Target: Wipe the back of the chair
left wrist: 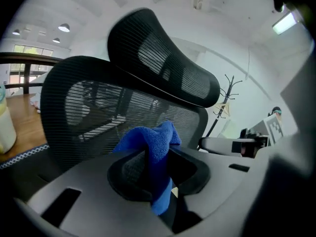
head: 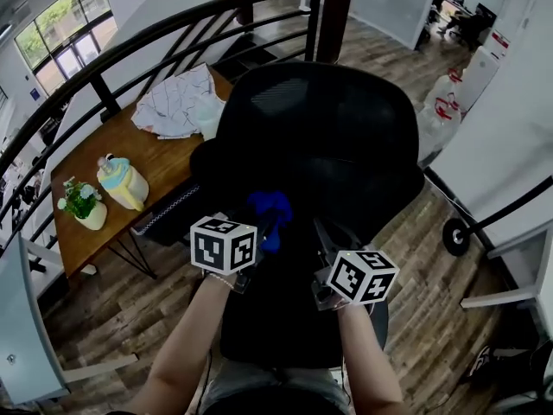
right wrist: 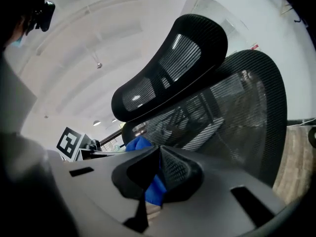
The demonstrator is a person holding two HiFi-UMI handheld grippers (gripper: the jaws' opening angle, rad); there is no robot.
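Left hand-held gripper [left wrist: 158, 158]: clenched on the blue microfibre cloth [left wrist: 157, 135], with the bunch standing above the jaws and a tail hanging below.

Right hand-held gripper [right wrist: 159, 154]: jaws pressed together, nothing pinched as far as you can judge. The blue behind them is likely that same cloth.

The black mesh chair back [head: 320, 137] sits just ahead of both. The cloth is close to it; contact uncertain.

The cloth is soft, light and floppy, so your mid-fold grip suits it. The mesh probably gives and the chair may swivel, so brace its frame edge.
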